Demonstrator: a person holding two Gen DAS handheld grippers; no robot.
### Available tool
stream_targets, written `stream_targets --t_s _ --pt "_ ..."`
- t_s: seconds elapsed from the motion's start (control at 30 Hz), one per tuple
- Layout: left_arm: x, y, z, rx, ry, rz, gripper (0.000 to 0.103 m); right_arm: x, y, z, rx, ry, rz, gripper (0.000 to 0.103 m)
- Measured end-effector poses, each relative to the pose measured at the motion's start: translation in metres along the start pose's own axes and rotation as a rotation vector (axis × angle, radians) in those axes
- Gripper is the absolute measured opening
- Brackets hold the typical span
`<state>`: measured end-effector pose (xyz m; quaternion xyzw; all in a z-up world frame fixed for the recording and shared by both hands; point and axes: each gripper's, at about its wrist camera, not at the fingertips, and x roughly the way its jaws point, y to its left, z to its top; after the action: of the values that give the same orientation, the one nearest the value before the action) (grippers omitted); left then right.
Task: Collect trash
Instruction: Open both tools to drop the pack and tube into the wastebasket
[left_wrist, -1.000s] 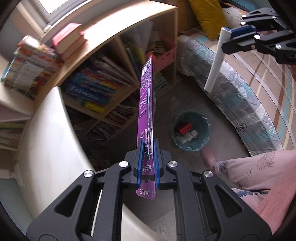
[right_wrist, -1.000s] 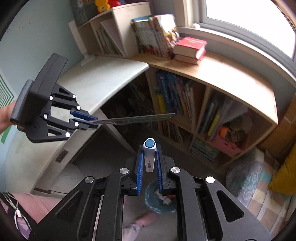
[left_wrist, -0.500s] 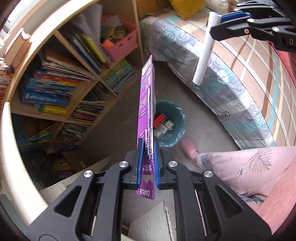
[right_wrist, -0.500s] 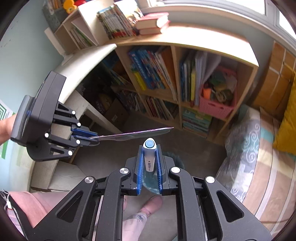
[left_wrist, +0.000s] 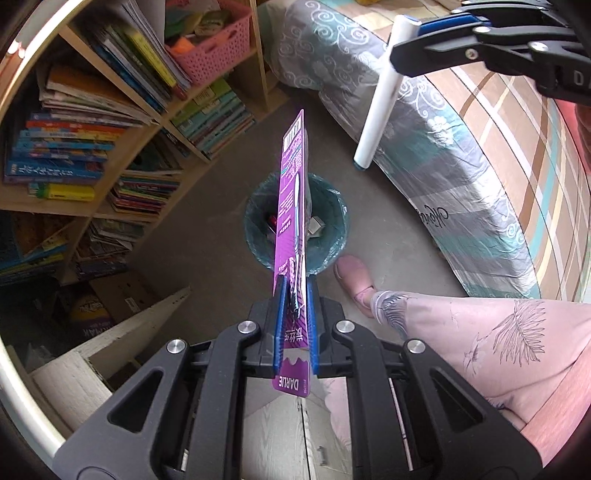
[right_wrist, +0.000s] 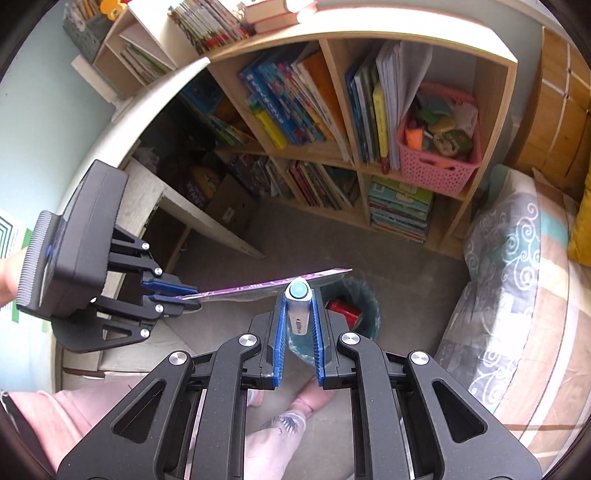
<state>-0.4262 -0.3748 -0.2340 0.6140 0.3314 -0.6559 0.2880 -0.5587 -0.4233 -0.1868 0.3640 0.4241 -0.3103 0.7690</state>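
Left wrist view: left gripper (left_wrist: 293, 295) clamps purple package (left_wrist: 291, 206) edge-on above teal bin (left_wrist: 332, 206) on the floor. Right wrist view: right gripper (right_wrist: 298, 314) clamps white pen (right_wrist: 299, 314) over the bin (right_wrist: 364, 299), beside the package (right_wrist: 266, 286).

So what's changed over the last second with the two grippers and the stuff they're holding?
Both grippers have come down toward the bin, which now looks larger and nearer. The left gripper brought the purple package right over its opening; the right gripper lowered the white marker alongside. Nothing was let go: both stay clamped, and the bin's contents look unchanged.
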Motion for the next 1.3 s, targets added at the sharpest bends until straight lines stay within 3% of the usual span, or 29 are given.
stream_targets --t_s 0.6,1.3 --pt "0.051 -0.004 0.003 -0.035 0.095 -0.032 0.008 0.046 -0.017 -0.008 0.027 0.074 0.036 0.014" --pt "0.079 -0.002 -0.002 -0.065 0.123 -0.043 0.010 0.077 -0.022 -0.019 0.051 0.124 0.036 0.016"
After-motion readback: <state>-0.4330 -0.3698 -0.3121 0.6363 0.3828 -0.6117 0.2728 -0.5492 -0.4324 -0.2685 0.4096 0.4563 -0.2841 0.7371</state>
